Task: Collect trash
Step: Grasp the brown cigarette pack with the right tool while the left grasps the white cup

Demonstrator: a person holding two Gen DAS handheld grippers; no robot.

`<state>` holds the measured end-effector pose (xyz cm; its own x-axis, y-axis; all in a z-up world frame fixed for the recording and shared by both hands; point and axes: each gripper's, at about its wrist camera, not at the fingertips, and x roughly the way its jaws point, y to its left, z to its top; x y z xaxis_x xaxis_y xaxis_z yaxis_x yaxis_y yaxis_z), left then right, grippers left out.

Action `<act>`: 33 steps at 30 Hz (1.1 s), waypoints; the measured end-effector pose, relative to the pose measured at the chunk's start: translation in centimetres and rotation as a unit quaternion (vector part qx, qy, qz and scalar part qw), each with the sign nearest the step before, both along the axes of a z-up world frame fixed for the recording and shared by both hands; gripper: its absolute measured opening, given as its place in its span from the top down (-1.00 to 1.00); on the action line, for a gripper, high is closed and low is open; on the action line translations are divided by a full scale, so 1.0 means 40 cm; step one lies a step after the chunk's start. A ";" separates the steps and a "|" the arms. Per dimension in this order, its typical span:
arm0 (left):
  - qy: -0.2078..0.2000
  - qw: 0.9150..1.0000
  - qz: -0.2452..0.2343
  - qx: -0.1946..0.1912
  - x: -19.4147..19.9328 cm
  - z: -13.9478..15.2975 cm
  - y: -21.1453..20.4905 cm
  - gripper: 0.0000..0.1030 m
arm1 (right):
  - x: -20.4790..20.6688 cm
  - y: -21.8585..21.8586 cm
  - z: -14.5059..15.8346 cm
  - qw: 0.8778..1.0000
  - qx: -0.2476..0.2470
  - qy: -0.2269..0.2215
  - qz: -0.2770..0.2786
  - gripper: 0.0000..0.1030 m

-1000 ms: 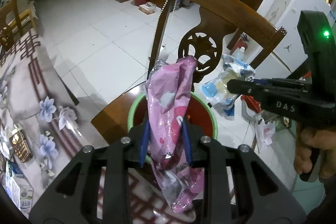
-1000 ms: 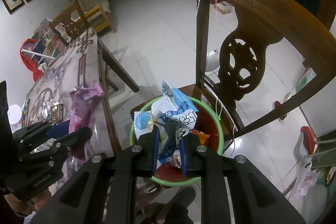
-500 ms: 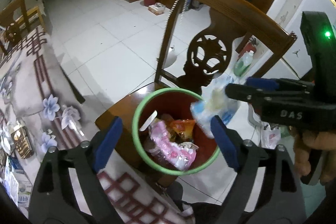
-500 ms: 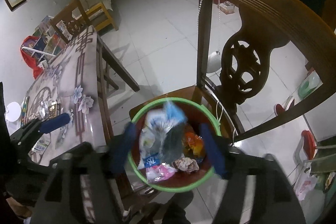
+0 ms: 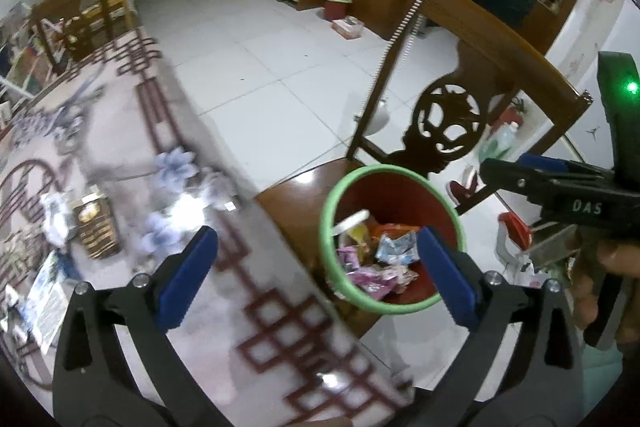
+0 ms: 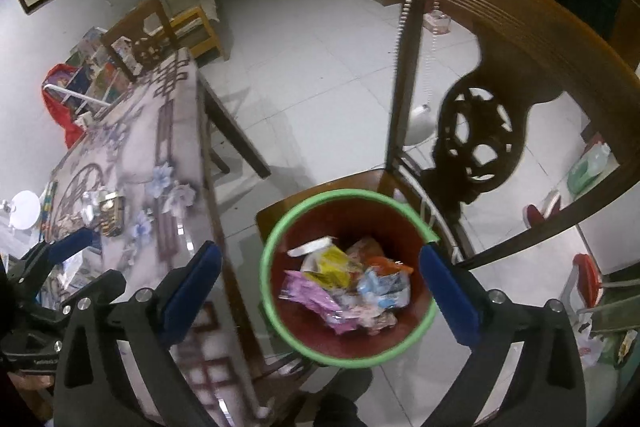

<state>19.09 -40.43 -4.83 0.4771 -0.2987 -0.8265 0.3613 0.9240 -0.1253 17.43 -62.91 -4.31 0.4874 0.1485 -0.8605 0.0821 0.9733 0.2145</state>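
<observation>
- Round red plastic bin with green rim sits on seat of carved dark-wood chair; chair back behind it.
- Crumpled snack wrappers lie in bin bottom.
- Floral-patterned cloth-covered counter left of chair, just beside seat edge.
- Small gold ribbed box on counter, left of bin.
- White tiled floor beyond counter and chair.

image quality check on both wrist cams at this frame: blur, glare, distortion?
Left wrist: motion blur smears the tablecloth pattern, a glare spot sits on it, the bin is fairly sharp, and fisheye bends the chair back. Right wrist: milder blur on the bin rim and the trash; dark corners vignette both views.
</observation>
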 end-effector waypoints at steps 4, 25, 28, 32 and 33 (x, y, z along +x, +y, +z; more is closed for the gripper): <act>-0.001 1.000 0.031 0.006 -0.026 0.015 0.088 -0.89 | -0.003 0.083 0.010 1.000 0.006 -0.005 0.026 -0.86; 0.010 0.979 0.201 0.022 -0.160 0.021 0.812 -0.89 | 0.044 0.687 -0.012 0.989 0.002 0.007 0.146 -0.86; 0.017 0.976 0.215 0.025 -0.160 0.005 0.887 -0.89 | 0.063 0.750 -0.027 0.988 -0.006 0.011 0.156 -0.86; 0.026 0.973 0.227 0.034 -0.147 -0.027 0.966 -0.89 | 0.095 0.817 -0.051 0.986 -0.019 0.017 0.166 -0.86; 0.028 0.973 0.228 0.036 -0.143 -0.033 0.976 -0.89 | 0.103 0.828 -0.057 0.985 -0.022 0.018 0.168 -0.86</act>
<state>13.38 -1.37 -6.16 0.4992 -0.0065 -0.8665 -0.0934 0.9937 -0.0613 21.53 -29.81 -6.58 0.3866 0.2588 -0.8852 -0.2389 0.9552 0.1749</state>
